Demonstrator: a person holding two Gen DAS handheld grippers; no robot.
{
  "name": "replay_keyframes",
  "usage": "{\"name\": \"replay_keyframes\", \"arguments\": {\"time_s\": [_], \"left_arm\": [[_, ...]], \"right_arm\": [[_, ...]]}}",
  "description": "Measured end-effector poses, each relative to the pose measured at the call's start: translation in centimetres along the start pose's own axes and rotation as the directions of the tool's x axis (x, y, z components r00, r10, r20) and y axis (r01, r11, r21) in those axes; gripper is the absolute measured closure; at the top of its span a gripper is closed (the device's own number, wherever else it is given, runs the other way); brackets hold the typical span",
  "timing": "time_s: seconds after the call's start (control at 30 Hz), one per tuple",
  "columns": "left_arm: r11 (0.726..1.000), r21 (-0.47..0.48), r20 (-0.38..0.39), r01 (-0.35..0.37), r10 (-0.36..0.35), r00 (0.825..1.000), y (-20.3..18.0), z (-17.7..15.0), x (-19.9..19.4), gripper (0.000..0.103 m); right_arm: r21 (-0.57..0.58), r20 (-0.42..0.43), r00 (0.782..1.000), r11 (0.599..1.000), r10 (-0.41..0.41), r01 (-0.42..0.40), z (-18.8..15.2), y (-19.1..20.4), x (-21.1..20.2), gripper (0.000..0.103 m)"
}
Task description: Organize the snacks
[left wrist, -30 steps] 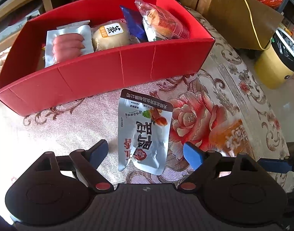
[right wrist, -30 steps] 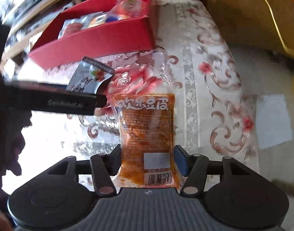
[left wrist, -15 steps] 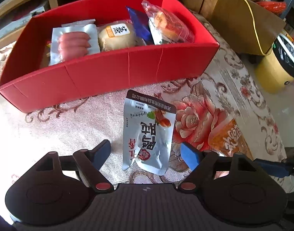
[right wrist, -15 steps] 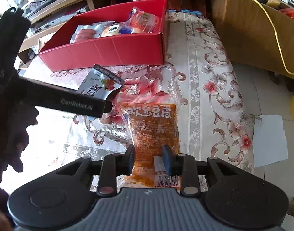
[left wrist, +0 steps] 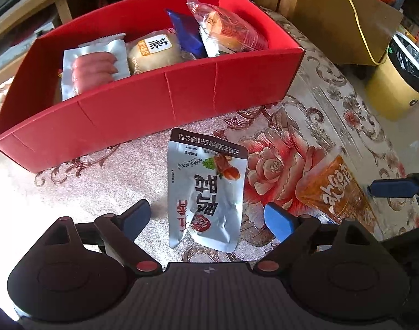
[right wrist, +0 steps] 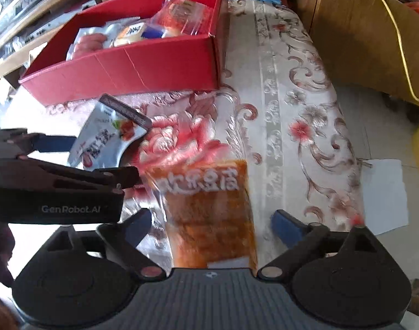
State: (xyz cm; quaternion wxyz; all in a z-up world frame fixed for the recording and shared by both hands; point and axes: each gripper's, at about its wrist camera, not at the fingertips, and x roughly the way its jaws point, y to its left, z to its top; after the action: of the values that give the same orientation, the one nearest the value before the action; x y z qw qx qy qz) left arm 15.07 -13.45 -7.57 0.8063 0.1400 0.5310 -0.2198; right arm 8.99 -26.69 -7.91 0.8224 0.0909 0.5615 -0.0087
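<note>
A silver snack pouch (left wrist: 205,192) lies on the floral cloth between the fingers of my open left gripper (left wrist: 208,217), in front of the red box (left wrist: 165,101). The box holds a sausage pack (left wrist: 95,66), a bun (left wrist: 154,52), a blue packet and a clear orange packet (left wrist: 223,30). An orange snack packet (right wrist: 209,214) lies between the fingers of my open right gripper (right wrist: 209,228); it also shows in the left wrist view (left wrist: 335,192). The silver pouch (right wrist: 107,137) and red box (right wrist: 127,63) show in the right wrist view.
The left gripper's body (right wrist: 58,189) sits just left of the orange packet. A cardboard box (left wrist: 344,19) and a yellow bin (left wrist: 393,88) stand beyond the table's right edge. A white paper (right wrist: 385,192) lies on the floor.
My right gripper, shut on the orange packet half a second ago, has opened. The left gripper has shifted slightly closer over the silver pouch and stays open.
</note>
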Motion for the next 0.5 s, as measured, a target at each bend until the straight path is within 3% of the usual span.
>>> {"name": "replay_keyframes", "arguments": {"time_s": [0.1, 0.17, 0.33, 0.4, 0.43, 0.5], "left_arm": [[1.000, -0.007, -0.003, 0.001, -0.001, 1.000, 0.4, 0.1, 0.0, 0.013], [1.000, 0.006, 0.001, -0.009, 0.009, 1.000, 0.3, 0.0, -0.1, 0.015], [1.000, -0.007, 0.025, 0.000, 0.000, 1.000, 0.3, 0.3, -0.7, 0.043], [1.000, -0.008, 0.024, 0.004, -0.003, 1.000, 0.2, 0.3, -0.8, 0.043], [1.000, -0.006, 0.024, 0.002, -0.002, 1.000, 0.2, 0.2, -0.7, 0.043], [1.000, -0.008, 0.028, 0.005, -0.004, 1.000, 0.2, 0.2, -1.0, 0.044]], "right_arm": [[-0.065, 0.011, 0.998, 0.996, -0.060, 0.061, -0.7, 0.6, -0.4, 0.030], [-0.079, 0.020, 0.998, 0.995, -0.056, 0.057, -1.2, 0.6, -0.9, 0.047], [-0.031, 0.046, 0.999, 1.000, 0.004, -0.002, -1.5, -0.2, -2.3, 0.060], [-0.013, 0.055, 0.998, 1.000, 0.023, -0.022, -1.5, -0.3, -2.6, 0.062], [-0.011, 0.062, 0.998, 1.000, 0.027, -0.026, -1.6, -0.4, -2.9, 0.071], [0.006, 0.068, 0.997, 0.999, 0.045, -0.046, -1.5, -0.6, -3.1, 0.072]]}}
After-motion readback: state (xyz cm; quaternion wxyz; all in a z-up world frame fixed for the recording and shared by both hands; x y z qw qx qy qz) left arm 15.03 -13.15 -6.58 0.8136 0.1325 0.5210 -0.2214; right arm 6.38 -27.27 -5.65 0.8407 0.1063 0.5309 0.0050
